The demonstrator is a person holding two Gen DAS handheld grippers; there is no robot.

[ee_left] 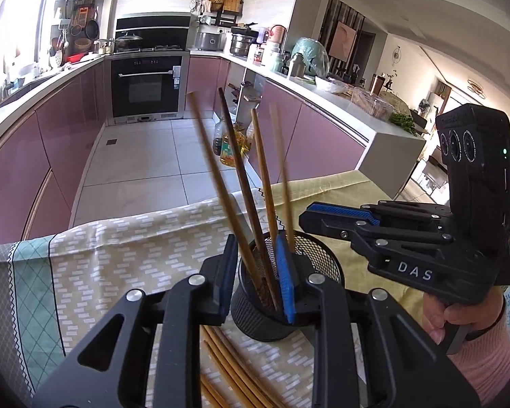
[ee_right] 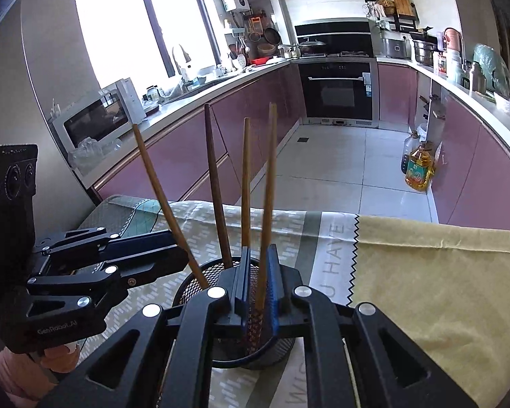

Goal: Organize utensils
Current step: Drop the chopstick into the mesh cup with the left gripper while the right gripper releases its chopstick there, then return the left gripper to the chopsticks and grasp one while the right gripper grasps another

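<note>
From the left wrist view, the left gripper (ee_left: 256, 272) hangs over a black wire-mesh cylindrical holder (ee_left: 255, 309) that stands on a table covered with a beige patterned cloth (ee_left: 119, 248). Its blue-padded jaws stand a little apart with dark and light wooden chopsticks (ee_left: 251, 187) rising between them out of the holder; the pads do not appear to press on them. More light wooden chopsticks (ee_left: 227, 370) lie flat on the cloth just in front of the holder. To the right, the right gripper (ee_left: 306, 216) points across, held by a hand in a pink sleeve (ee_left: 459, 319). From the right wrist view, the right gripper (ee_right: 258, 272) sits over the same mesh holder (ee_right: 255, 346), jaws narrowly parted around one light chopstick (ee_right: 267, 210); whether it is gripped is unclear. The left gripper (ee_right: 183, 248) reaches in from the left.
</note>
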